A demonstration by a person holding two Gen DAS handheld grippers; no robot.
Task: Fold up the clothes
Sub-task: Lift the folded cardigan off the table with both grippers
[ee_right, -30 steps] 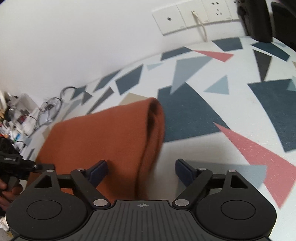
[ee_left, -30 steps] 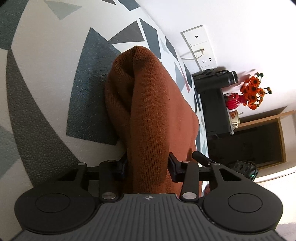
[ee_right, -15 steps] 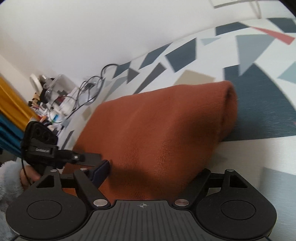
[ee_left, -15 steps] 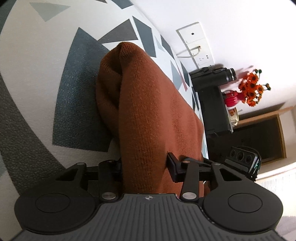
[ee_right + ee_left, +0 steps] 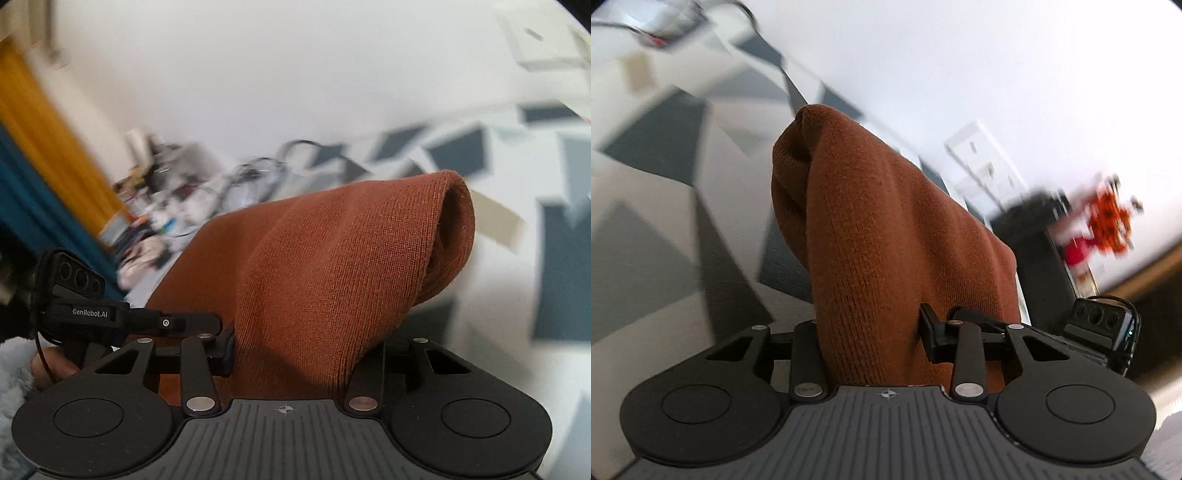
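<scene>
A folded rust-brown knit garment runs away from me, its far end rolled over above the white surface with grey and blue triangles. My left gripper has its jaws closing, and both pads press on the near edge of the garment. In the right wrist view the same garment hangs lifted over the patterned surface. My right gripper is closing too; its left pad touches the cloth and its right finger is hidden behind the cloth. The left gripper's body and a hand show at the left.
White wall sockets, a black box and a red vase of orange flowers stand at the far right. Tangled cables and small clutter lie at the far left by a yellow and blue curtain.
The right jaws came together on the garment's edge. Both grippers rose and tipped up, lifting the garment off the patterned surface. More wall shows in both views.
</scene>
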